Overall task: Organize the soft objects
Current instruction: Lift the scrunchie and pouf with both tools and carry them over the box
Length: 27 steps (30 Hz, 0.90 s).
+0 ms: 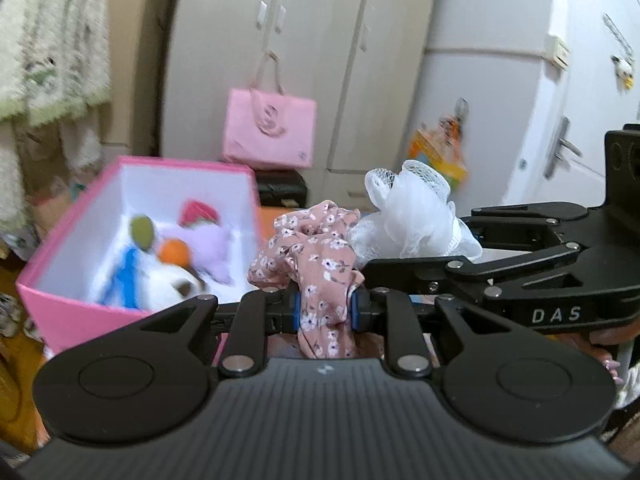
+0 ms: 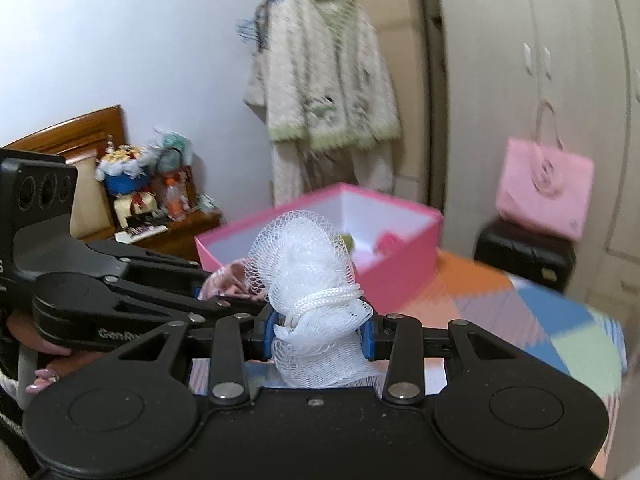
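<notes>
1. Left wrist view: the left gripper (image 1: 325, 307) is clamping its blue pads on a pink floral scrunchie (image 1: 316, 256), which is bunching up above the jaws and hanging a little below them.
2. Ahead and to the left of that gripper, an open pink box (image 1: 60, 300) is sitting with soft toys (image 1: 176, 256) inside: purple, orange, green, blue and white shapes, all blurred.
3. Just to its right, the right gripper is reaching in from the side, carrying a white mesh bath pouf (image 1: 416, 216) that is nearly touching the scrunchie.
4. Right wrist view: the right gripper (image 2: 320, 332) is squeezing the pouf (image 2: 304, 256) at its corded waist, with netting spilling above and below the pads.
5. Straight ahead of this gripper, beyond the pouf, the pink box (image 2: 400, 268) is resting on a patchwork bedspread (image 2: 540, 320).
6. To its left, the left gripper is coming in alongside, with a hand (image 2: 40, 356) wrapping its handle.
7. Farther off, a pink bag (image 2: 544, 188) is hanging on a wardrobe (image 2: 500, 80), and a fluffy cardigan (image 2: 320, 80) is hanging by the wall.
</notes>
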Available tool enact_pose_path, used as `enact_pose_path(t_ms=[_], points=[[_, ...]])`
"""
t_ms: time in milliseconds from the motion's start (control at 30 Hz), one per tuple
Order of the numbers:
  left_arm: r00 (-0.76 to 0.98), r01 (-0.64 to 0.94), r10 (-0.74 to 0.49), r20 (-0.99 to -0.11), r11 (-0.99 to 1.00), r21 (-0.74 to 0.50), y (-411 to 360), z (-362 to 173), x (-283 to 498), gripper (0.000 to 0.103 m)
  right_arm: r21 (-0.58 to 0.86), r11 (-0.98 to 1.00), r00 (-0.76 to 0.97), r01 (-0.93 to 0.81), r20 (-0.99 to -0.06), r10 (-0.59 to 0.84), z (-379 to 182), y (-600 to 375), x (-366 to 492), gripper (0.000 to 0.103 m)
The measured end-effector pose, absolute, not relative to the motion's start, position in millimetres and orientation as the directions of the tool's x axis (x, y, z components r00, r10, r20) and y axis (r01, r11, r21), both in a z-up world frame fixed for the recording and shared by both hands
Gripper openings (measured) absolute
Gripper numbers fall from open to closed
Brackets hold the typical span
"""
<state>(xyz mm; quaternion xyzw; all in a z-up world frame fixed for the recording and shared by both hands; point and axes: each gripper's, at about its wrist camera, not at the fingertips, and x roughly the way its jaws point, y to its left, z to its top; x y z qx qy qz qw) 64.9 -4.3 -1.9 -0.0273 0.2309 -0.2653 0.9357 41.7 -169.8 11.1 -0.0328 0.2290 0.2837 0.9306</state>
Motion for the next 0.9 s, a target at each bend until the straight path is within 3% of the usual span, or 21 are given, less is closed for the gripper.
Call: enact_pose_path(t_ms=[400,633,900], points=[[0.782,0.415,-0.460,-0.420,0.888,-0.199,48,17,141,0.020,0.057,0.829,0.736,-0.556,-0.430,0.524,26,-137,114,0.045],[0.762,0.291,-0.362,-0.538,0.932,-0.215,67,-6,224,0.020,-0.032,0.850,0.728,-0.527,-0.534,0.431,4,-102,171,0.045],[0.695,0.278,-0.358,-0.624,0.934,-0.226,72,-27,271,0.022,-0.139,0.836,0.696,-0.531,-0.635,0.336,-24,-76,213,0.045]])
